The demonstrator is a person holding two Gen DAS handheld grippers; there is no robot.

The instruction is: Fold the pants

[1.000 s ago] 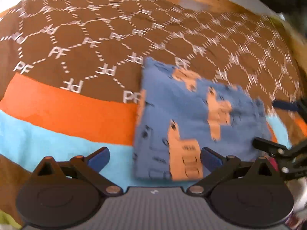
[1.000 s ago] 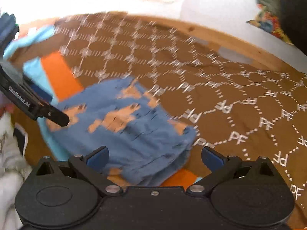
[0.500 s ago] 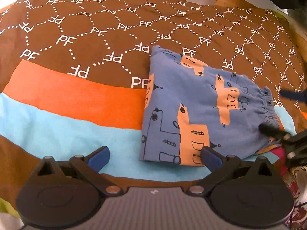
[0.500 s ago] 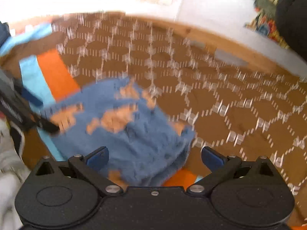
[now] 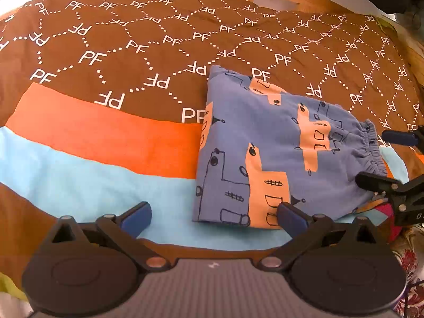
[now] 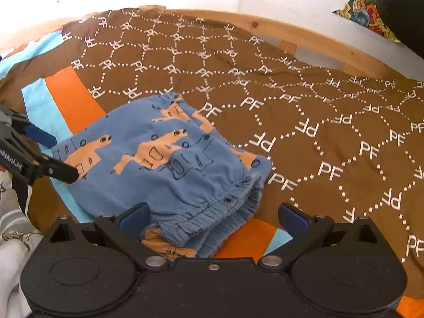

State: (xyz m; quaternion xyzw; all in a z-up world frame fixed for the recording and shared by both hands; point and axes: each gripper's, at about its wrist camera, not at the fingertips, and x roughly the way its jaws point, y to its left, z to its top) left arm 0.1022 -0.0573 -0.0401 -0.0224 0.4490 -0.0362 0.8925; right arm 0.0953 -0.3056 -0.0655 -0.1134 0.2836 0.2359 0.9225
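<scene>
Spread over a wooden-framed bed, the brown patterned quilt [image 5: 111, 61] carries the blue printed cotton pants [image 5: 267, 148] already folded compactly, while left tongs [image 5: 213, 216] and right tongs [image 6: 213, 216] hover wide open, empty, so probably only smoothing remains.

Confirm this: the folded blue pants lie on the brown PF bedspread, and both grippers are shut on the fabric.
Not quite. Both views show the left gripper and right gripper open, holding nothing. The folded blue pants do lie on the bedspread.
</scene>
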